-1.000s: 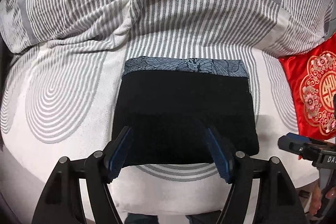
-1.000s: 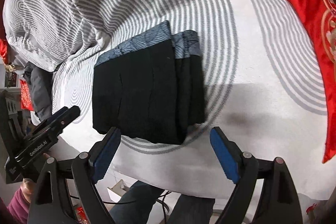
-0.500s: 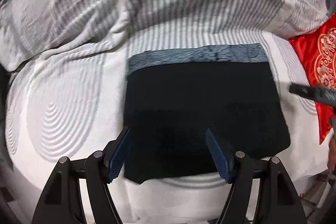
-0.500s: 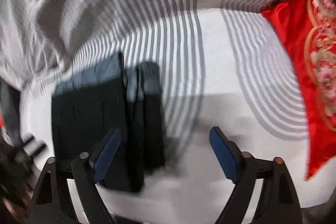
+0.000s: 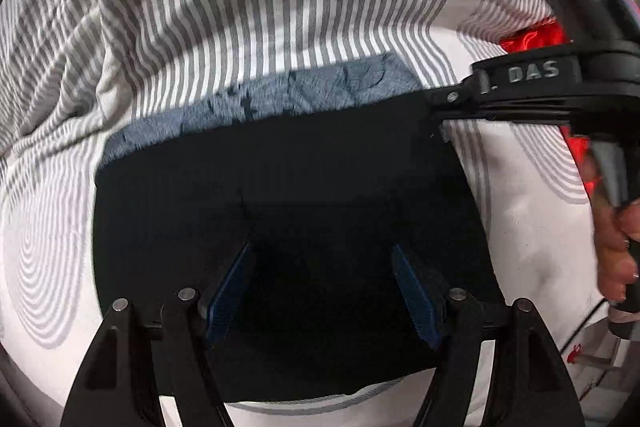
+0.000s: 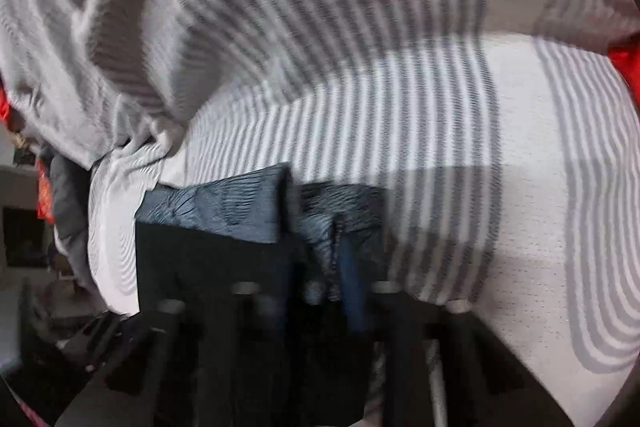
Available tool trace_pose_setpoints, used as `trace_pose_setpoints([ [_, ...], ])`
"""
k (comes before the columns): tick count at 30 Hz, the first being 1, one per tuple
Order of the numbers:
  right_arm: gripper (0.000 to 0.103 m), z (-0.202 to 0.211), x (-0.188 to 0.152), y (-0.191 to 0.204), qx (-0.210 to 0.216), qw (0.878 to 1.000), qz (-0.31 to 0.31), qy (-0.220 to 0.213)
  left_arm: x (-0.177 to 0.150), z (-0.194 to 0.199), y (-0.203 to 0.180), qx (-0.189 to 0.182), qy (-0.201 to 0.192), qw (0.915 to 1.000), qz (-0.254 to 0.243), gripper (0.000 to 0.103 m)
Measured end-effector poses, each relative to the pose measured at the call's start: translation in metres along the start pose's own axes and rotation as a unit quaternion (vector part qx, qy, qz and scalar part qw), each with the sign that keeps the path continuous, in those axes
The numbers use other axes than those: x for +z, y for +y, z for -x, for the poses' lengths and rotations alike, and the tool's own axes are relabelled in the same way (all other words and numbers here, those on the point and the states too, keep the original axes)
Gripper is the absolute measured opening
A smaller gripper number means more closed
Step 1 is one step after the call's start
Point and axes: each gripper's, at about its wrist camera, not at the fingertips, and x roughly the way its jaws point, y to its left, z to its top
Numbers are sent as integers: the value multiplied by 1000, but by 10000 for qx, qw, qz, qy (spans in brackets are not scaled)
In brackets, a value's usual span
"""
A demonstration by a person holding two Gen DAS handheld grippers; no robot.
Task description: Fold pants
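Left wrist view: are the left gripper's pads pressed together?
No: the left gripper has its blue pads standing well apart over the folded black pants.

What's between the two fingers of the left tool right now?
In the left wrist view, the left tool stands open over the folded black pants; only that dark cloth lies between its fingers.

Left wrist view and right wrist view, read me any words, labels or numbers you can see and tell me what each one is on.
"DAS" stands in raised grey letters on the black body of the right gripper, seen in the left wrist view; the word may run on out of sight.
Nothing else can be read: the right wrist view is blurred, and the pants and the striped bedding show no lettering.
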Motion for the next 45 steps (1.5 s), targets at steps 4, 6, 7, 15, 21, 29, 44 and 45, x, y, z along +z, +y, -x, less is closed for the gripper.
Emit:
trace_pose_setpoints([
  [4, 5, 12, 12, 6, 265, 9996, -66, 21, -5, 5, 4, -36, -18, 9999, 155, 73],
  [6, 2, 12, 23, 6, 150, 9999, 16, -41, -6, 6, 2, 14, -12, 9999, 104, 73],
  [7, 1, 9, 28, 4, 50, 10000, 59, -49, -6, 4, -1, 56, 1, 10000, 53, 73],
  [15, 6, 2, 25, -13, -855, 9963, -29, 16, -13, 1, -5, 184, -181, 9996, -68, 78],
  [21, 70, 45, -6, 21, -670, 9969, 308, -278, -10, -5, 7, 117, -74, 9997, 194, 90],
  [29, 70, -7, -31, 28, -1122, 9924, 347, 375, -15, 1, 12, -22, -204, 9996, 177, 90],
  [44, 102, -9, -48, 7, -1299, 9906, -270, 345, -32, 50, 108, 465, -108, 9960, 761, 90],
  [45, 102, -5, -51, 6, -1233, 9912, -344, 349, -32, 50, 115, 452, -83, 9956, 817, 90],
])
